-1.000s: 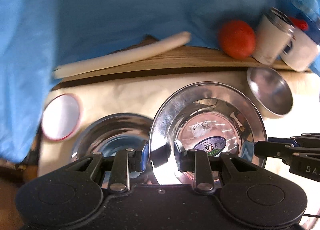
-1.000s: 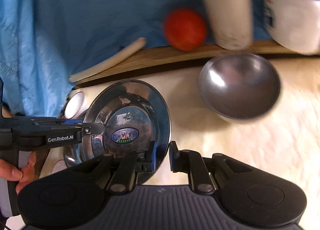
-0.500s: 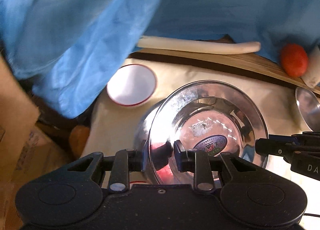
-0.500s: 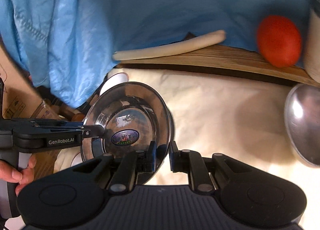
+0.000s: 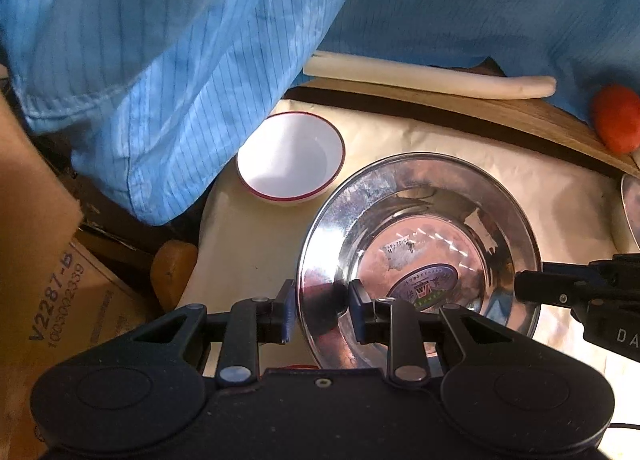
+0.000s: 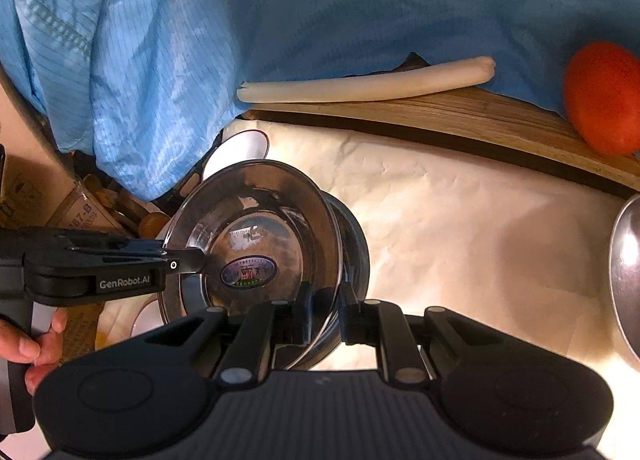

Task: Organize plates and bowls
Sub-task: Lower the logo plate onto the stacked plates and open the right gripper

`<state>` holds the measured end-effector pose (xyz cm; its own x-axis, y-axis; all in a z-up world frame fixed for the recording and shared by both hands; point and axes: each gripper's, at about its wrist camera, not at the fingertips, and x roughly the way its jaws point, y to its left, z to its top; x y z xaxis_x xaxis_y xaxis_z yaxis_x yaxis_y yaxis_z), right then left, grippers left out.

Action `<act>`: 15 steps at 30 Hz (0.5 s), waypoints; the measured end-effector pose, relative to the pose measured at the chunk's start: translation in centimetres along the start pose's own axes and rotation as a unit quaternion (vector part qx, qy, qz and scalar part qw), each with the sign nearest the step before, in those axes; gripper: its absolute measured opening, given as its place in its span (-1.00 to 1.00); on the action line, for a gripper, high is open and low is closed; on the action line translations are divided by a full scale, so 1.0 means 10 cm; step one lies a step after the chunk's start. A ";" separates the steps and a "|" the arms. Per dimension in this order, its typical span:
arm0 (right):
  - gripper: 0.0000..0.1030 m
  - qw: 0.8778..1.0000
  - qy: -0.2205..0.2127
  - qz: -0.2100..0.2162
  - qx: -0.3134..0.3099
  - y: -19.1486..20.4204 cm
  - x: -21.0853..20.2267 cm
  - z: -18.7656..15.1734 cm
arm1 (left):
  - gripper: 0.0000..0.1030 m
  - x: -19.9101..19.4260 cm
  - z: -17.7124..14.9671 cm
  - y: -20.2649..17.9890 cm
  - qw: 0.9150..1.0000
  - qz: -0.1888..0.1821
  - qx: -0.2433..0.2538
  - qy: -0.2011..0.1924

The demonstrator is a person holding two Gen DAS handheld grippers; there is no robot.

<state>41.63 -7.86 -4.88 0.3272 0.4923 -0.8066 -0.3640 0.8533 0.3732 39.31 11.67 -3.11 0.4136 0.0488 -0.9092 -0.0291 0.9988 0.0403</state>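
A: Two grippers, both clamped on one steel plate (image 5: 420,260). Left gripper (image 5: 322,310) pinches the near-left rim, pads either side of the wall. Right gripper (image 6: 325,312) bites the rim too, jaws nearly together with the thin edge between them.

B: Plate material?

A: Shiny stainless, round, wide flat rim, shallow well, oval sticker in the middle. In the right wrist view it sits over a second steel bowl (image 6: 356,244), whose dark curved wall shows just behind the right gripper's tips.

B: Poses?

A: Both point steeply down at the plate. A hand (image 6: 28,344) wraps the left gripper's handle, low left in the right view.

B: Beyond the tips?

A: Cream cloth (image 6: 460,220), wrinkled, matte. Ahead-left of the left gripper, a white bowl (image 5: 291,158) with a red rim, smooth, apart from the plate. Farther, a wooden board (image 6: 460,116), visible grain, with a long pale stick (image 6: 368,82) on it. Far right, an orange-red round fruit (image 6: 604,96), dimpled skin. Another steel bowl's edge (image 6: 624,280) at the right. Blue striped fabric (image 5: 160,60) behind, cardboard box (image 5: 60,300) at left.
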 end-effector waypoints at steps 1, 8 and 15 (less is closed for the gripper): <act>-0.71 1.000 0.001 -0.001 -0.001 0.00 0.01 0.00 | -0.43 0.02 0.00 0.00 1.000 0.000 0.000 0.001; -0.71 1.000 0.013 -0.005 -0.001 0.01 0.07 0.01 | -0.41 0.09 0.03 -0.03 1.000 0.007 0.013 0.005; -0.70 1.000 0.021 -0.005 0.000 0.00 0.11 0.00 | -0.36 0.07 0.02 -0.13 0.999 0.021 0.040 0.010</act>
<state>41.99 -7.30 -5.80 0.2938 0.4766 -0.8286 -0.3609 0.8580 0.3656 39.78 10.42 -3.70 0.3953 0.0914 -0.9140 0.0264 0.9935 0.1107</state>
